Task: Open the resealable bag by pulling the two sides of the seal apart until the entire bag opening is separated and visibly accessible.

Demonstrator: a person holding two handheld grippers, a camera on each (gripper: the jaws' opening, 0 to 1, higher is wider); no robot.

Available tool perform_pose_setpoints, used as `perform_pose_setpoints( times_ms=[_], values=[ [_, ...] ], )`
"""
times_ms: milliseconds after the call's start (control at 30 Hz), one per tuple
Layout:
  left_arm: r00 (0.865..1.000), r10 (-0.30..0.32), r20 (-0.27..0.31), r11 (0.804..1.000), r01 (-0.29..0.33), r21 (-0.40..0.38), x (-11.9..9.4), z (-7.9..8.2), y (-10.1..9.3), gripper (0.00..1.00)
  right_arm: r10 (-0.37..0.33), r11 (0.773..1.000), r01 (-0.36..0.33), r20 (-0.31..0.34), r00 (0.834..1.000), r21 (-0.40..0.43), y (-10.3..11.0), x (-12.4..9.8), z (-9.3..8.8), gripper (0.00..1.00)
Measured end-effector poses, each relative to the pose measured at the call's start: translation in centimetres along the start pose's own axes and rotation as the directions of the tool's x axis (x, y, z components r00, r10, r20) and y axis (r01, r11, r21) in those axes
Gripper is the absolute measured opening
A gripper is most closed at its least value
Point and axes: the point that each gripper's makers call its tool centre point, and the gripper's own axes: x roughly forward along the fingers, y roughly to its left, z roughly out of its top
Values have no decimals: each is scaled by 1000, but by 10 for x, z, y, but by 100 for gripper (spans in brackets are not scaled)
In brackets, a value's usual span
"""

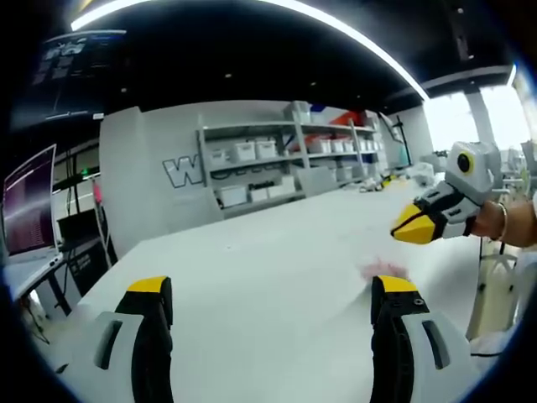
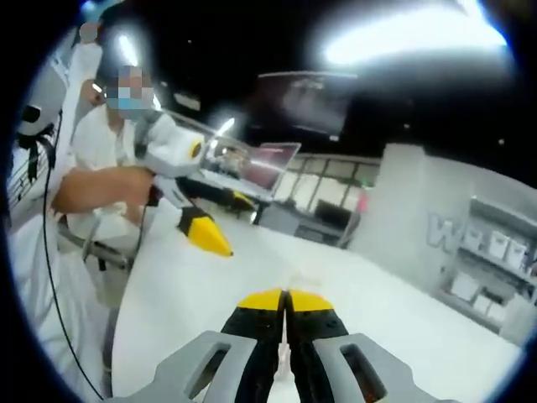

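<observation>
My left claw (image 1: 273,294) is released: in the left gripper view its two yellow-tipped jaws stand wide apart with bare white table (image 1: 277,243) between them. Just beyond the right-hand jaw there is a faint pink patch (image 1: 384,269) on the table top. It is the only thing I can see that might be the bag, but it is too blurred for me to say so. Neither jaw touches it.

My right claw (image 2: 285,300) is clenched. In the right gripper view its jaws press together tip to tip over the table, and I cannot tell whether anything thin is pinched between them. In the left gripper view I see it come in from the right (image 1: 409,228), up off the table, yellow tips closed to a point and aimed left, with a hand (image 1: 503,222) behind it.

The right gripper view looks back across the table at the left claw (image 2: 210,238), which hangs above the near table edge. From this side its tips overlap into one yellow point. A person (image 2: 101,143) in white holds it.

Farther out in the left gripper view, grey shelves (image 1: 277,159) with white bins (image 1: 245,150) stand against a pale wall bearing a large W (image 1: 180,170). A lit monitor (image 1: 29,201) sits at the left, and a light strip (image 1: 336,29) curves across the dark ceiling. In the right gripper view a screen (image 2: 268,164) sits behind the far edge of the table.
</observation>
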Motion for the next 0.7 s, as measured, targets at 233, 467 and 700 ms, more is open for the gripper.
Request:
perform_pose_setpoints(
  times_ms=[233,467,700],
  values=[
    [1000,2,0,1000,-2,-1,-2,-1,1,96,15,997,-18,-29,999,-79,12,7,-1,0],
    [1000,2,-9,1000,-2,-6,-5,-5,2,95,14,993,-21,-57,998,-119,17,12,-4,0],
    [1000,7,-6,1000,-7,-12,-6,-7,5,95,28,984,-44,-91,995,-174,26,18,-8,0]
  ],
)
